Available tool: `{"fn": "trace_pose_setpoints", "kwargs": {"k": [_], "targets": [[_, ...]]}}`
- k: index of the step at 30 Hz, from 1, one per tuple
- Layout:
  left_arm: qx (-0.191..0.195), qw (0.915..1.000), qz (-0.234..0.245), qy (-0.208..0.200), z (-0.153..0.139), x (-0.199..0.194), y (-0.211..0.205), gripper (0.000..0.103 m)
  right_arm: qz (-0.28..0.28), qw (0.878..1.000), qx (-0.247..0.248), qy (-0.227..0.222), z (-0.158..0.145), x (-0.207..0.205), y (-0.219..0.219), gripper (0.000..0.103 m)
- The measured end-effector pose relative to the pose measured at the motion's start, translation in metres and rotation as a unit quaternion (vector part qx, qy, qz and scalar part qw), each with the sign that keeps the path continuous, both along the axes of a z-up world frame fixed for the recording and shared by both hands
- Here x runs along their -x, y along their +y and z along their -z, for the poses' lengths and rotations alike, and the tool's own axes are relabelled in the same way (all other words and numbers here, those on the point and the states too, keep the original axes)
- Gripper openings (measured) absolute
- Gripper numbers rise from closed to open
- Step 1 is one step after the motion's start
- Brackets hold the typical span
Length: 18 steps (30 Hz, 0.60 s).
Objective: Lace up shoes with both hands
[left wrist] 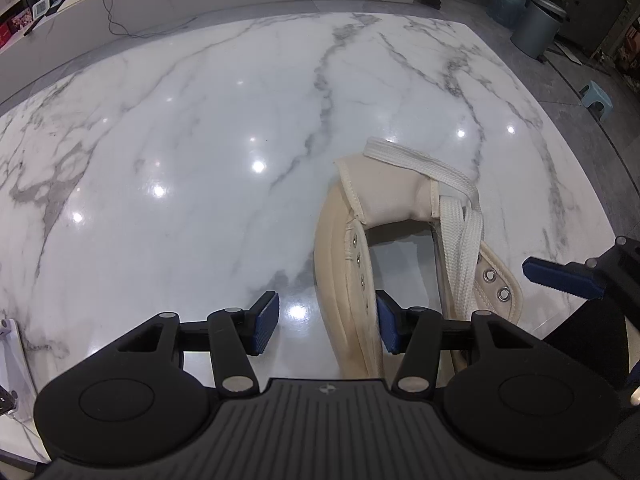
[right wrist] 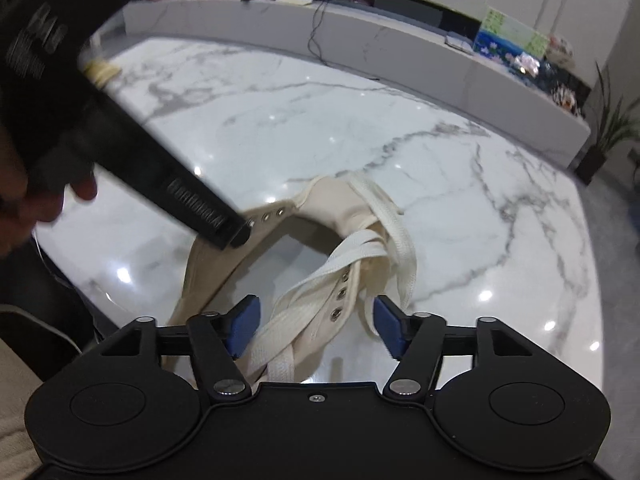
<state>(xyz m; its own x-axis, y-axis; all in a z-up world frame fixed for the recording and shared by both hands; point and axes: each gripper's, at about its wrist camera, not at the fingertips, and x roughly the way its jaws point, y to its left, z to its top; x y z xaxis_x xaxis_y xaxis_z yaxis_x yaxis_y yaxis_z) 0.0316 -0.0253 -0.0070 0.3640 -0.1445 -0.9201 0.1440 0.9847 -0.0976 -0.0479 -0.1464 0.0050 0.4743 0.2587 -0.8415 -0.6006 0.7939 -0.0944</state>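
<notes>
Cream shoe on marble surface, lacing barely begun; both tools spread, nothing pinched.

Marble surface [left wrist: 200, 140] carries one cream canvas shoe [left wrist: 332, 280], its throat wide open toward the cameras; white lace [left wrist: 460, 240] bunched loose along the eyelet flap on the right tool's side and draped over the tongue, not visibly threaded across; eyelets [left wrist: 496, 284] on that flap and the row on the opposite flap look empty, so by my reading most of the threading is left; left tool [left wrist: 326, 326] spread, one pad just beside the near flap, nothing between the pads; right tool [right wrist: 316, 328] spread, lace strands and eyelet flap lying between the pads but not pressed.
</notes>
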Motion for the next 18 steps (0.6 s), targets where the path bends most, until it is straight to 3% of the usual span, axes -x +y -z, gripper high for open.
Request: {"fn": "trace_pose_setpoints", "kwargs": {"k": [7, 8, 9, 12, 16, 18], "targets": [[0.000, 1.0000, -0.001, -0.002, 0.002, 0.002, 0.003, 0.053, -0.011, 0.998, 0.059, -0.007, 0.016, 0.004, 0.007, 0.063], [0.000, 1.0000, -0.001, -0.002, 0.002, 0.002, 0.004, 0.053, -0.010, 0.998, 0.063, -0.008, 0.017, 0.004, 0.006, 0.057], [0.000, 1.0000, -0.002, -0.002, 0.002, 0.002, 0.004, 0.053, -0.010, 0.998, 0.063, -0.009, 0.017, 0.004, 0.004, 0.042], [0.000, 1.0000, -0.002, -0.002, 0.002, 0.002, 0.005, 0.054, -0.007, 0.999, 0.037, 0.002, 0.012, 0.001, -0.005, 0.023], [0.000, 1.0000, -0.004, -0.002, 0.002, 0.002, 0.005, 0.055, -0.005, 1.000, 0.016, 0.004, 0.002, 0.000, -0.015, 0.015], [0.000, 1.0000, -0.005, -0.002, 0.002, 0.002, 0.005, 0.055, 0.005, 1.000, 0.009, -0.007, -0.005, -0.002, -0.021, 0.006]]}}
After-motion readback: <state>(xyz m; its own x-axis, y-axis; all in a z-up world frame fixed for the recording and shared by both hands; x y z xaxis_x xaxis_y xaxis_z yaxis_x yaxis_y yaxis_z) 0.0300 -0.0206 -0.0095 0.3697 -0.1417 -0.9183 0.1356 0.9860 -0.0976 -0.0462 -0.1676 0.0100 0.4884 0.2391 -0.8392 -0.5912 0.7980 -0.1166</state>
